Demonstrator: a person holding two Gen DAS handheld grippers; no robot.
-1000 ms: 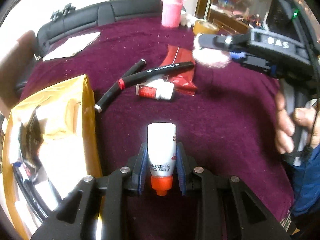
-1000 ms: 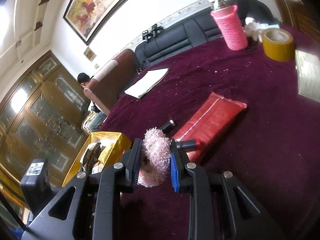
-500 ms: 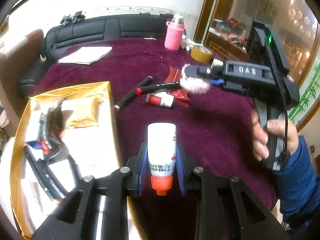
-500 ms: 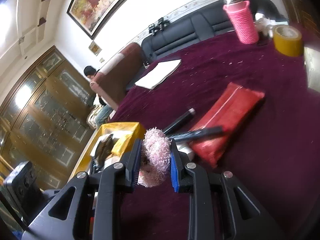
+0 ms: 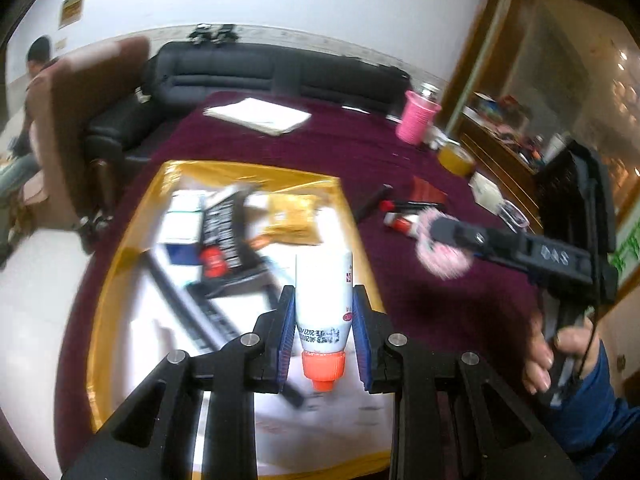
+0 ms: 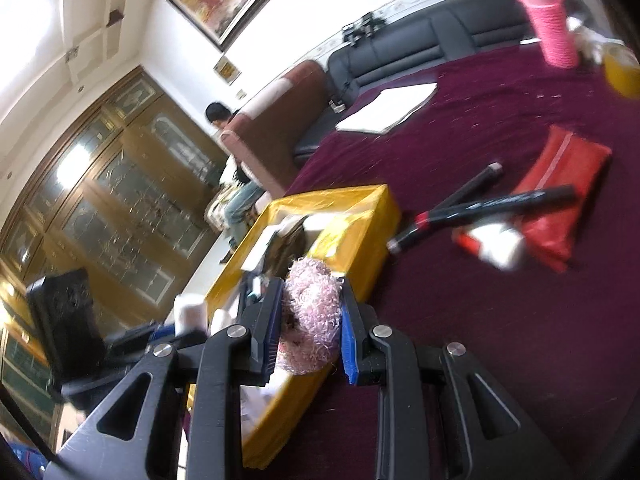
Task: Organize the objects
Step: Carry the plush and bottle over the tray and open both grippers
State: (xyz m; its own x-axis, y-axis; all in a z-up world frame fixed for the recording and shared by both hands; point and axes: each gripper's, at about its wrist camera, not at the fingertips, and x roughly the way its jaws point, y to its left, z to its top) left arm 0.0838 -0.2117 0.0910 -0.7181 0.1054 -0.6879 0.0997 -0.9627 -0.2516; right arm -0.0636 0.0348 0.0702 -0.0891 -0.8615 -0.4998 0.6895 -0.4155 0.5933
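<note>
clamping a white tube with an orange cap (image 5: pixel 323 312) between its blue pads, the left gripper (image 5: pixel 323 338) holds it cap toward the camera, the body pointing out over the yellow box (image 5: pixel 120 264). that grip at the tube's lower half keeps it from swinging, and the position above the box's open interior suggests it is meant to go in with the clutter already there: a black printed packet (image 5: pixel 224 232), a yellow pouch (image 5: pixel 292 220) and some long dark items, all blurred.

the right gripper (image 6: pixel 308 330) is closed on a fluffy pink puff (image 6: pixel 310 316), squeezing the soft pile flat between its pads. in its own view the puff sits against the box's near wall, just at the rim (image 6: pixel 360 232); in the left wrist view the same gripper hangs beside the box over the maroon cloth (image 5: pixel 440 320), so it is probably short of being above the inside. a hand (image 5: pixel 556 348) grips its handle low on the right.

left on the cloth, well apart from the box, are two black markers (image 6: pixel 480 208), crossed, a small white bottle with a red cap (image 6: pixel 490 246) touching them, and a red pouch (image 6: pixel 560 196) underneath. these look like the next things to collect. a pink-sleeved bottle (image 6: pixel 548 28), a yellow tape roll (image 6: pixel 622 68) and white papers (image 6: pixel 388 110) sit farther back.

by my reading, both carried items are at the drop stage, the tube nearer to release than the puff.
</note>
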